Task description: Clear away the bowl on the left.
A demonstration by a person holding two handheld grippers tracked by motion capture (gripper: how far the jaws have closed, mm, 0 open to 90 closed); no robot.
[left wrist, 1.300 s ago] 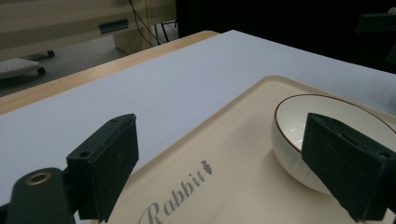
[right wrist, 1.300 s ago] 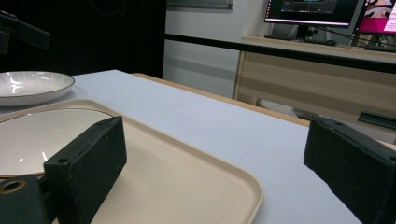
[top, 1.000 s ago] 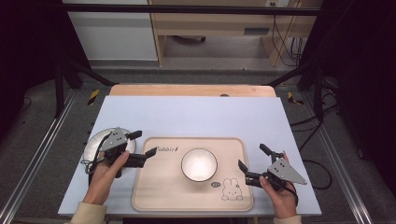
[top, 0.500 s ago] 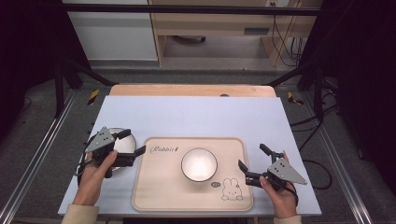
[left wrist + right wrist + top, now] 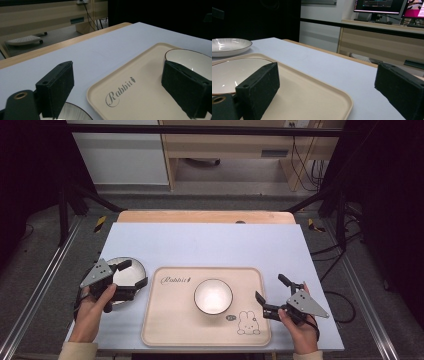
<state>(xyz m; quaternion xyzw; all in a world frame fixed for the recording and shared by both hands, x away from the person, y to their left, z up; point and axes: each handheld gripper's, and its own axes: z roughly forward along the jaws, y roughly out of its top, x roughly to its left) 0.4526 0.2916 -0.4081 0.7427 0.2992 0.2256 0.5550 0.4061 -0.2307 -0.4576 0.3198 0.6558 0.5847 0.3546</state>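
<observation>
The plate [image 5: 125,272] lay under the left gripper [image 5: 134,274], jaws spread wide and empty (right gripper [image 5: 271,295] likewise agape beside the tray [image 5: 170,320]).

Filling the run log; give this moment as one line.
left gripper: open over plate | right gripper: open, beside tray | bowl: on tray

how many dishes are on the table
2: a white bowl on the beige tray, and a plate on the table left of the tray, under the open left gripper.
</observation>
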